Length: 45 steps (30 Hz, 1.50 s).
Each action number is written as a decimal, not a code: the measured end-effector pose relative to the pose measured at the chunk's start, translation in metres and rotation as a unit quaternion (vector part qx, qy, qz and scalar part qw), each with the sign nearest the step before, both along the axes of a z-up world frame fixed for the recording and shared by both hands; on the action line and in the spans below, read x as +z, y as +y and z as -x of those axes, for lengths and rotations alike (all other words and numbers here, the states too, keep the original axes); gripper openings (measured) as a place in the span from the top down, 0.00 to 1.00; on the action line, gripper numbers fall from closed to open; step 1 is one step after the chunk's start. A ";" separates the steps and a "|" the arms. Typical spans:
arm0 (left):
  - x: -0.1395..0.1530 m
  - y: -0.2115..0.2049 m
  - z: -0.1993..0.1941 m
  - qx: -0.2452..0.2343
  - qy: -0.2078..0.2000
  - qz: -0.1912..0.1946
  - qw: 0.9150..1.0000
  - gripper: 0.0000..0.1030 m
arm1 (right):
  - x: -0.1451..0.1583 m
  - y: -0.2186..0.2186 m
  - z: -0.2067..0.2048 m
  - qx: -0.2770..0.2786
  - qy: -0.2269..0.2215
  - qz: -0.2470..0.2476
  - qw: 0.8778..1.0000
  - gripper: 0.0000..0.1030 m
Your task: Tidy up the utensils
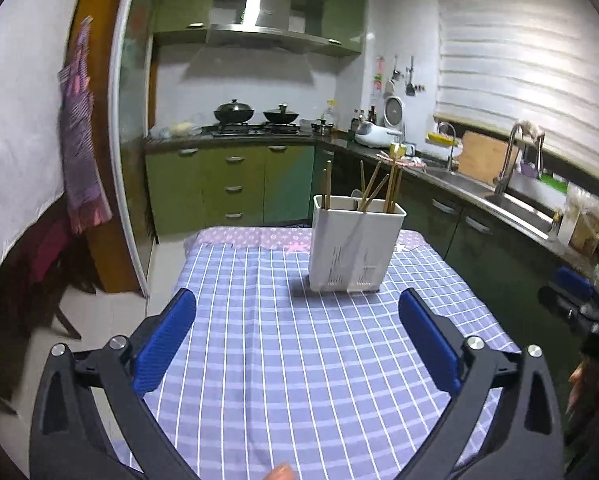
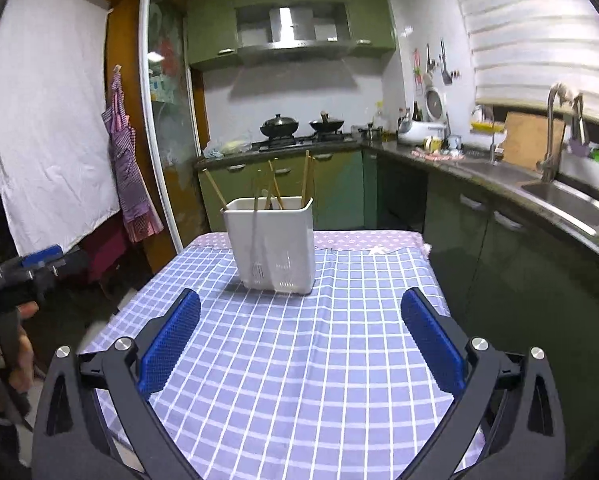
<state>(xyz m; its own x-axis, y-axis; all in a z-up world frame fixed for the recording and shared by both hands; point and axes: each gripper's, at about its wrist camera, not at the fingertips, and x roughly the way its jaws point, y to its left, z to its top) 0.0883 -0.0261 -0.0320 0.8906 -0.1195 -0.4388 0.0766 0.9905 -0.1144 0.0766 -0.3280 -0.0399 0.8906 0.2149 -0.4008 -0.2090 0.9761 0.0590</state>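
A white utensil holder (image 1: 355,248) (image 2: 271,248) stands upright near the far end of the table. Several wooden chopsticks (image 1: 373,192) (image 2: 306,180) and a pale spoon (image 1: 356,196) lean inside it. My left gripper (image 1: 297,340) is well short of the holder, above the checked tablecloth (image 1: 299,380), its blue pads (image 1: 165,348) wide apart with nothing between them. My right gripper (image 2: 301,340) is also back from the holder, open and empty over the cloth (image 2: 299,380). Each gripper shows at the edge of the other's view: the right one (image 1: 571,300), the left one (image 2: 31,272).
Green kitchen cabinets (image 1: 227,184) with a stove and two woks (image 1: 255,114) stand behind the table. A counter with a steel sink (image 2: 567,196) and tap runs along the right. An apron (image 2: 129,168) hangs at the left by a door frame. A person's hand (image 2: 19,344) holds the left gripper.
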 end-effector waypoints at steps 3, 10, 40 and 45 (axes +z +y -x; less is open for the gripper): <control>0.010 0.009 0.027 0.018 -0.006 -0.002 1.000 0.06 | 0.008 0.000 0.035 -0.010 -0.028 0.015 0.999 0.04; 0.032 0.007 0.069 0.023 -0.012 -0.021 0.999 0.06 | 0.030 -0.008 0.099 -0.011 -0.058 -0.013 0.998 0.04; 0.026 0.022 0.084 0.034 0.005 -0.014 0.999 0.06 | 0.042 0.018 0.110 -0.016 -0.071 0.013 0.997 0.04; 0.025 0.018 0.085 0.031 0.003 -0.018 0.999 0.06 | 0.042 0.018 0.110 -0.016 -0.071 0.012 0.997 0.04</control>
<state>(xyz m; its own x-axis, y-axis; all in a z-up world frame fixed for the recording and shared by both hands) 0.0031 -0.0078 -0.0068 0.8928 -0.0487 -0.4478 0.0145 0.9967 -0.0796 -0.0339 -0.3095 0.0019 0.9451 0.1767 -0.2748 -0.1816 0.9833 0.0078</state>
